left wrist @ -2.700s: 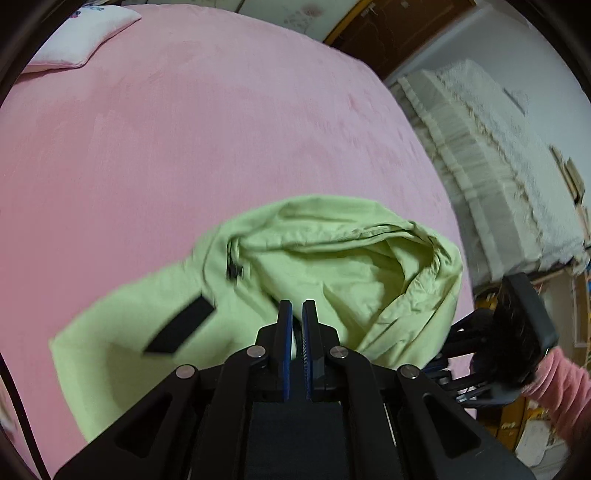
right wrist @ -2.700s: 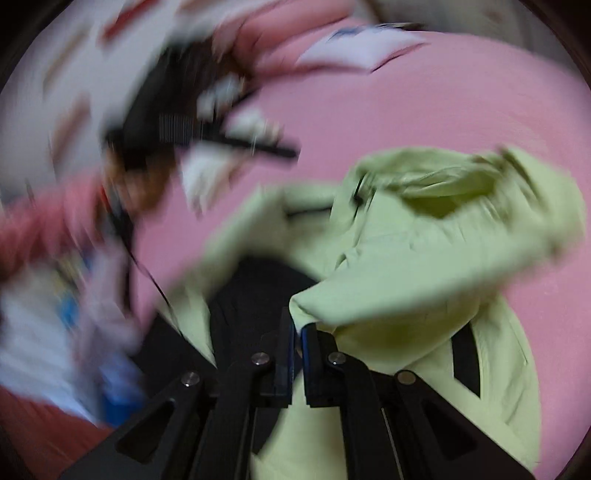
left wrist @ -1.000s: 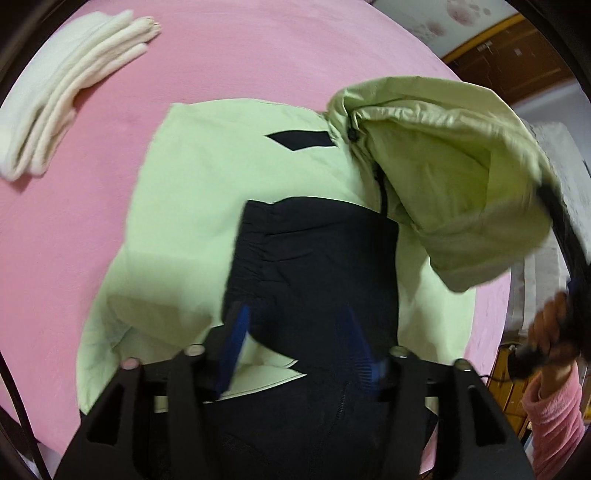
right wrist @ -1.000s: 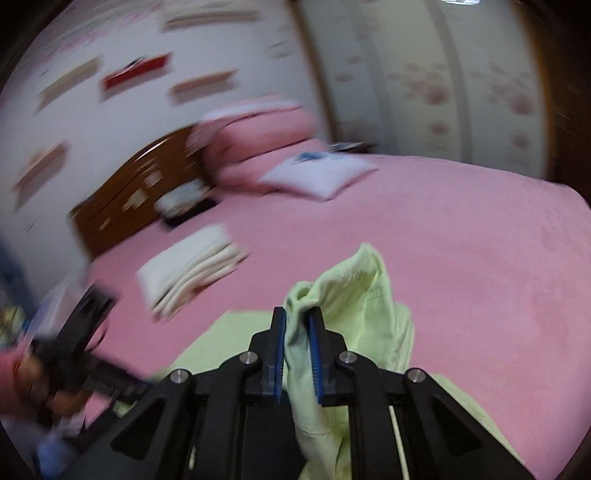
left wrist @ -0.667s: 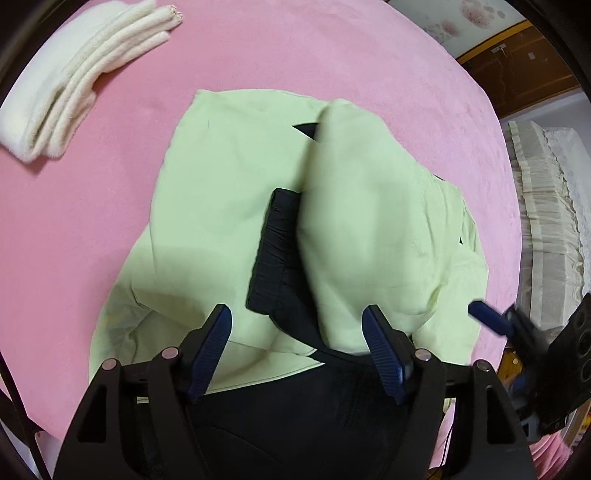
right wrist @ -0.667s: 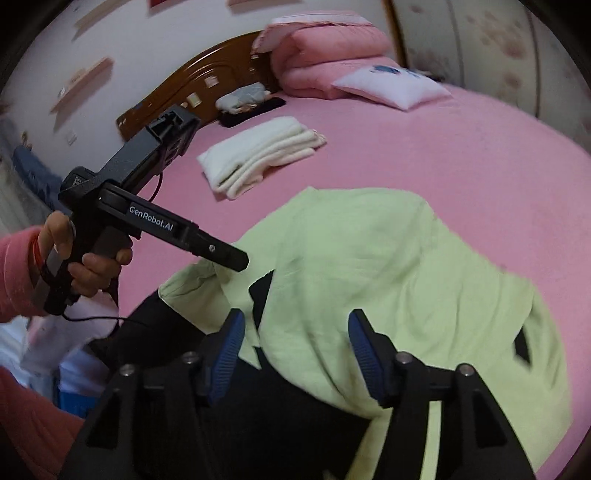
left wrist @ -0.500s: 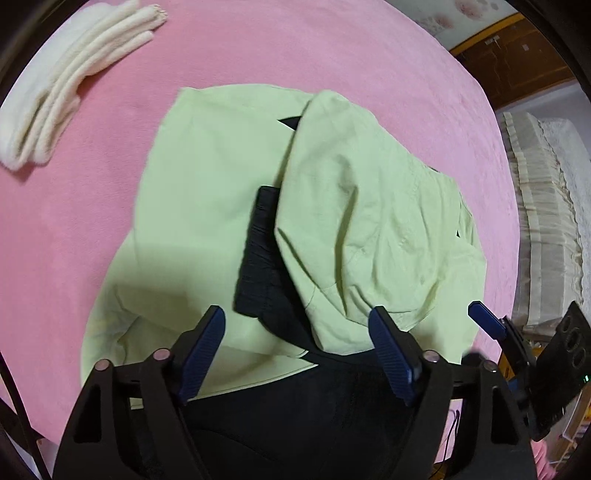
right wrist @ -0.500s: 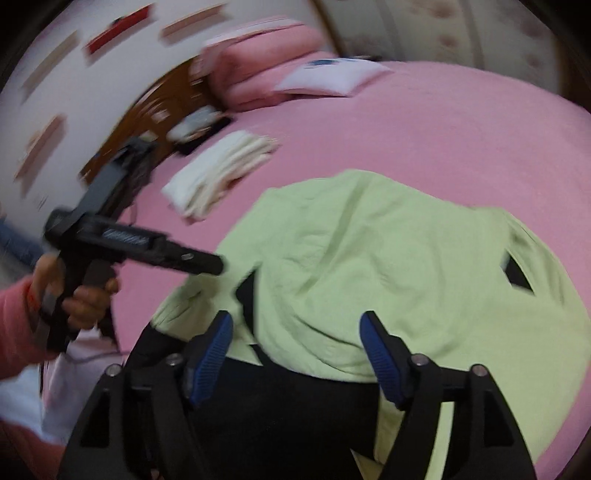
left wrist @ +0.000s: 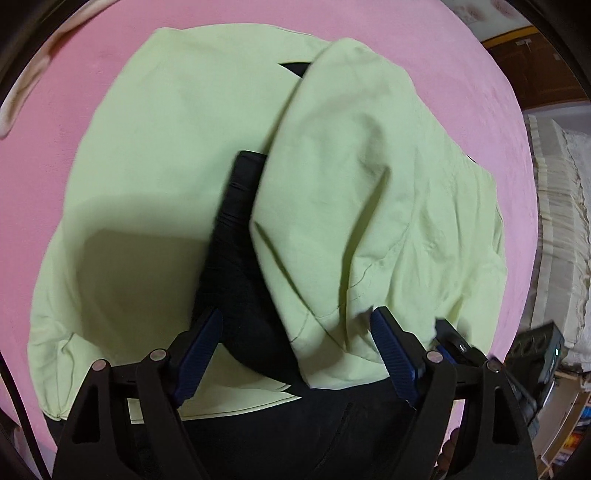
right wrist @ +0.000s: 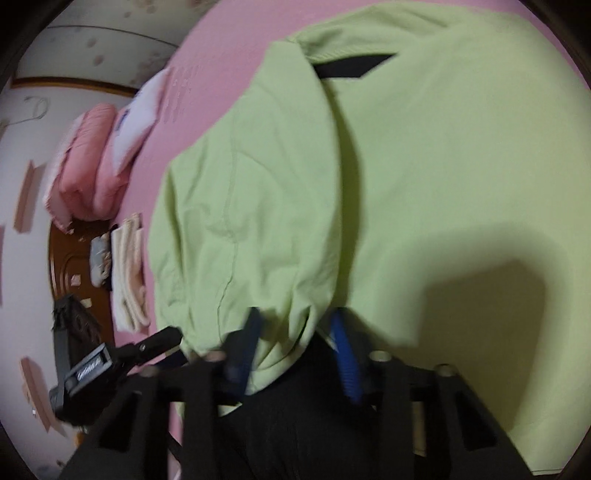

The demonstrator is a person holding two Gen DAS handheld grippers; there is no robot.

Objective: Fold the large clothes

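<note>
Pink bedspread [left wrist: 369, 33] fills the room's big bed, and spread across it ahead of both sets of jaws lies the lime-green jacket [left wrist: 166, 155], with a green flap [left wrist: 362, 192] laid over its middle and a black panel [left wrist: 236, 236] showing beside that flap.

From where I stand, the risk looks like this: the flap sits loose and puffy, so a careless pass could drag it askew or let it slide off the slick black part, spoiling the fold.

Left gripper [left wrist: 295, 354] has its jaws spread wide, gripping nothing, with the flap's hem just ahead between them. Right gripper [right wrist: 295, 354] is blurred; its jaws look parted, the hem drooping between them, seemingly unpinched.

Only the right view shows the pink pillows [right wrist: 92, 166], the folded cream towels [right wrist: 129, 277] and the left tool from outside. Only the left view shows the black panel's full run.
</note>
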